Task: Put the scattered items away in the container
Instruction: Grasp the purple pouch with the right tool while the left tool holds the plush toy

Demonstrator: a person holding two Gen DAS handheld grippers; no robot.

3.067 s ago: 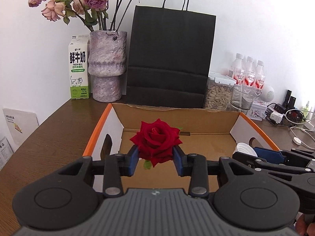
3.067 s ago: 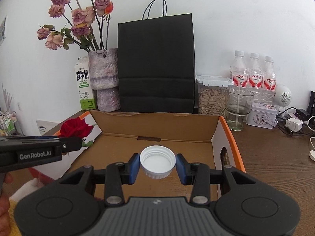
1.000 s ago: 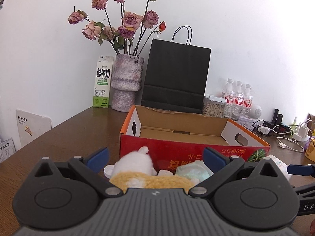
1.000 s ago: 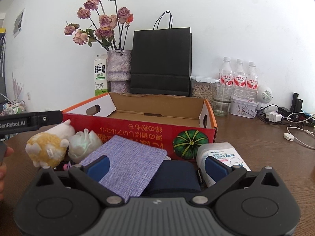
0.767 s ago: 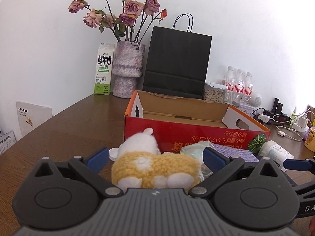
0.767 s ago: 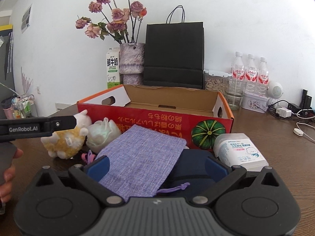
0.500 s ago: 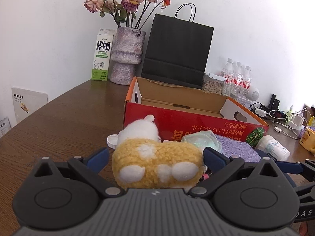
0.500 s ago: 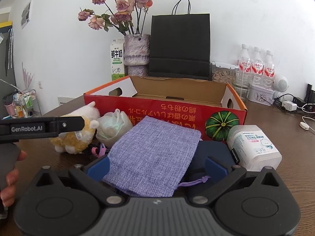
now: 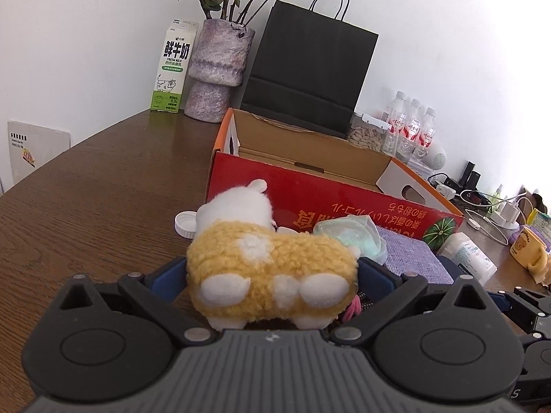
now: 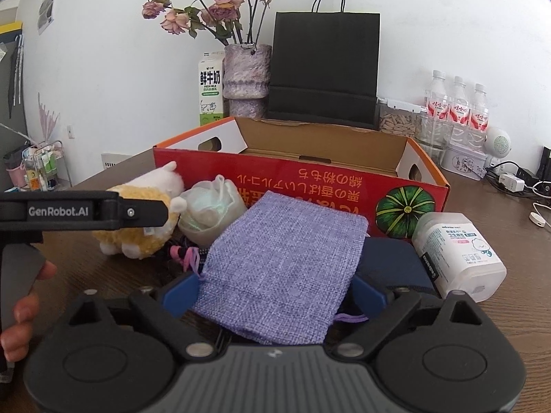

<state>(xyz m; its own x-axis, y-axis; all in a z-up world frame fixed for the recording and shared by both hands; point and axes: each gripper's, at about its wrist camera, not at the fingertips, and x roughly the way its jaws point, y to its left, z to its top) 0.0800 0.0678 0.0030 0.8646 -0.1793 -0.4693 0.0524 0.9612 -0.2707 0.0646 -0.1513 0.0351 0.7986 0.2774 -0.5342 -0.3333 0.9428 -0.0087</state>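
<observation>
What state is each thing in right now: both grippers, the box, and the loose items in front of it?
Left gripper: open, fingers either side of the plush toy, not clamped.
Right gripper: open, straddling the purple pouch.
Box: open-topped, upright on the table.
Plush toy: on the table, outside the box.
Purple pouch: lying flat, overlapping a dark blue item.
White bottle: on its side.
White cap: on the table, open side up.

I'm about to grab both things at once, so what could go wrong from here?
The left gripper straddles the plush sheep; closing may also snag the pink hair tie beside it. The right gripper straddles the purple drawstring pouch, which overlaps the dark blue item, so that may drag along. The limp pouch may catch the cardboard box wall.
</observation>
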